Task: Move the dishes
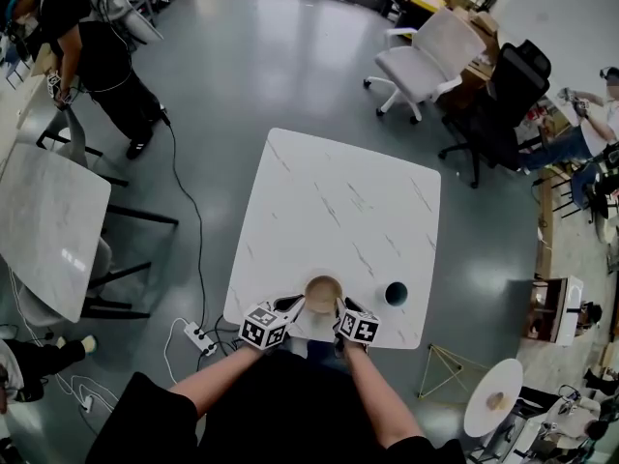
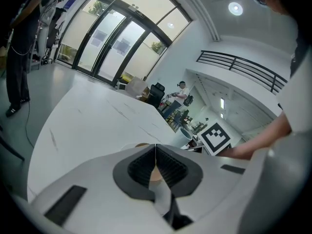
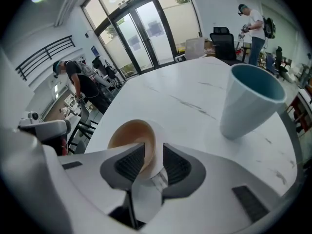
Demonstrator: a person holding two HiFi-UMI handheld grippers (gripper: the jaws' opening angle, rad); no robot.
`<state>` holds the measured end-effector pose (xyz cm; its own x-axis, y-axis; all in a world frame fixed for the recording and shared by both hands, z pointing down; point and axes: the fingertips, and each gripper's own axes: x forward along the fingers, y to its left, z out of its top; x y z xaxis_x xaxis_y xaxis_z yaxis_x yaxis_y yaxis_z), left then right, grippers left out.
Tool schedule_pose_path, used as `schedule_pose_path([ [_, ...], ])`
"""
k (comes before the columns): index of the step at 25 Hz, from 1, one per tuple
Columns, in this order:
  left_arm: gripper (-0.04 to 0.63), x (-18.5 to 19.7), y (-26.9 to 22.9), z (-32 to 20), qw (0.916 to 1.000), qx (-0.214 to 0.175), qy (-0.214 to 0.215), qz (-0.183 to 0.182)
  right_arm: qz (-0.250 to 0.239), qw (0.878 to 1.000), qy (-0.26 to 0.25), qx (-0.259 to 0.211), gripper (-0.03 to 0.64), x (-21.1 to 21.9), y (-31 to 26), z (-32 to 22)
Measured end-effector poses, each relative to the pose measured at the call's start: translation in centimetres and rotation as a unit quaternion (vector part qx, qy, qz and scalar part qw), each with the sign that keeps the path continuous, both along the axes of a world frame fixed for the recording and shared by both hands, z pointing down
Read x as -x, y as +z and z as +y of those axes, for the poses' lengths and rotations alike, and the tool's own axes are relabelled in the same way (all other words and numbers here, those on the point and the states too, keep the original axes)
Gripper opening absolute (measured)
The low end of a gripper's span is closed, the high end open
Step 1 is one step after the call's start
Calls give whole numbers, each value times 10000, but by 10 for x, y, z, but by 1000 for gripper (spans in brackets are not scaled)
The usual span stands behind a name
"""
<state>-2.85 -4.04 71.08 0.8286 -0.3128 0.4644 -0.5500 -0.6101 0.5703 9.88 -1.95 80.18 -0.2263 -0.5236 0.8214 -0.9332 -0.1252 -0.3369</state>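
A tan-lined bowl (image 1: 323, 293) with a white outside sits at the near edge of the white marble table (image 1: 338, 201). My left gripper (image 1: 293, 304) is at the bowl's left side. In the left gripper view its jaws (image 2: 155, 147) are shut, and a sliver of the bowl (image 2: 141, 144) shows just past their tips. My right gripper (image 1: 343, 305) is at the bowl's right side. In the right gripper view the bowl's near rim (image 3: 131, 135) stands between the parted jaws of the right gripper (image 3: 153, 152). A light blue cup (image 1: 396, 293) (image 3: 248, 101) stands upright to the right.
A second marble table (image 1: 48, 220) stands to the left, with a person (image 1: 97, 56) beyond it. A power strip (image 1: 200, 337) and cables lie on the floor by the table's near left corner. Office chairs (image 1: 426, 61) are at the back right.
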Motion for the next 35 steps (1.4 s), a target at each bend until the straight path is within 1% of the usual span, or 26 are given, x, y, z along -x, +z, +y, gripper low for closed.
schedule_pose_path([
  [2, 17, 1, 1, -2, 10000, 18, 30, -4, -62, 9999, 113, 72, 130, 0, 3, 0],
  [5, 17, 3, 3, -5, 10000, 45, 71, -17, -90, 9998, 119, 130, 129, 6, 6, -2],
  [7, 17, 3, 4, -7, 9999, 67, 79, -21, -10, 9998, 113, 147, 121, 7, 6, -3],
  [9, 17, 2, 4, -9, 9999, 65, 87, -37, 125, 9998, 83, 119, 90, 6, 6, -4],
  [12, 18, 2, 3, -11, 9999, 62, 91, -42, 142, 9998, -12, 145, 91, 11, 8, -7],
  [16, 18, 5, 3, -14, 9999, 86, 60, -55, 121, 9996, -5, 271, 89, 11, 13, -7],
  [21, 17, 11, 9, -14, 9996, 85, 159, -195, 393, 9985, -29, 390, 60, 7, 18, -8],
  [27, 18, 13, 9, -11, 9995, 51, 243, -194, 294, 9987, 200, 361, 34, 8, 15, -8],
  [31, 18, 12, 6, -11, 9993, -7, 337, -159, 294, 9989, 226, 296, 34, 9, 9, -5],
  [35, 17, 10, 4, -6, 9992, -14, 390, -85, 111, 9984, 515, 202, 34, 1, 3, 4],
])
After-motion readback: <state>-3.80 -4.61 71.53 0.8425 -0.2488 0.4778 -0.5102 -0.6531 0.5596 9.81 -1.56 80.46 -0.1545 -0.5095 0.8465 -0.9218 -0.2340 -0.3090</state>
